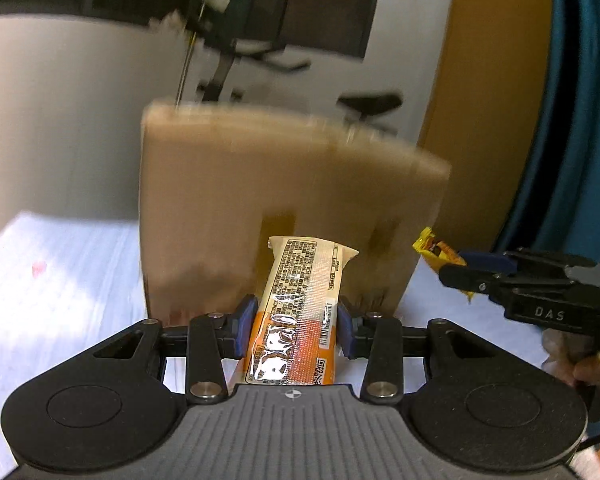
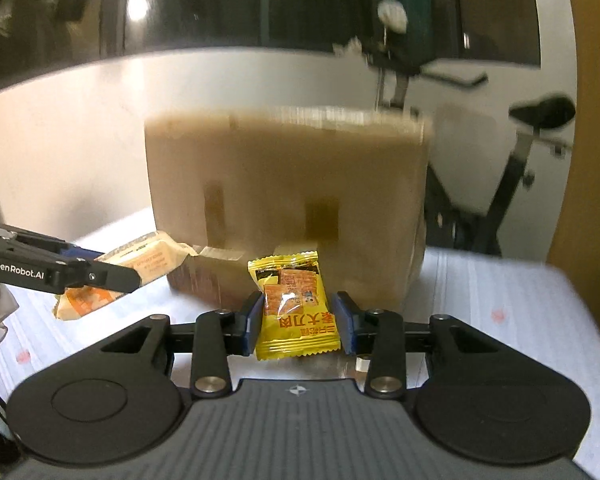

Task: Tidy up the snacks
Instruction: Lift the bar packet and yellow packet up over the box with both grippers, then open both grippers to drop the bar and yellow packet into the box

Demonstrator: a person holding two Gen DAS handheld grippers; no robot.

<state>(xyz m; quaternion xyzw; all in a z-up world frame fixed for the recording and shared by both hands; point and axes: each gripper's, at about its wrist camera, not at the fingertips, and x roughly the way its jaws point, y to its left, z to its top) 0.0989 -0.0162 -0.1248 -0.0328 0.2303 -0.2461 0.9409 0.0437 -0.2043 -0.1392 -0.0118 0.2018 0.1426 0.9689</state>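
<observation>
My left gripper (image 1: 296, 328) is shut on a long orange and beige snack bar (image 1: 300, 312) and holds it above the table, pointing at a brown cardboard box (image 1: 284, 200). My right gripper (image 2: 300, 320) is shut on a small yellow snack packet (image 2: 294, 304), also in front of the box (image 2: 284, 184). In the left wrist view the right gripper (image 1: 456, 268) comes in from the right with the yellow packet (image 1: 432, 248). In the right wrist view the left gripper (image 2: 112, 276) comes in from the left with the bar (image 2: 140, 264).
The box stands on a white table (image 1: 60, 300) and is blurred by motion. An open flap (image 2: 212, 268) lies at its lower front. An exercise bike (image 2: 500, 184) stands behind the table on the right. A yellow and blue wall (image 1: 520, 100) rises at the right.
</observation>
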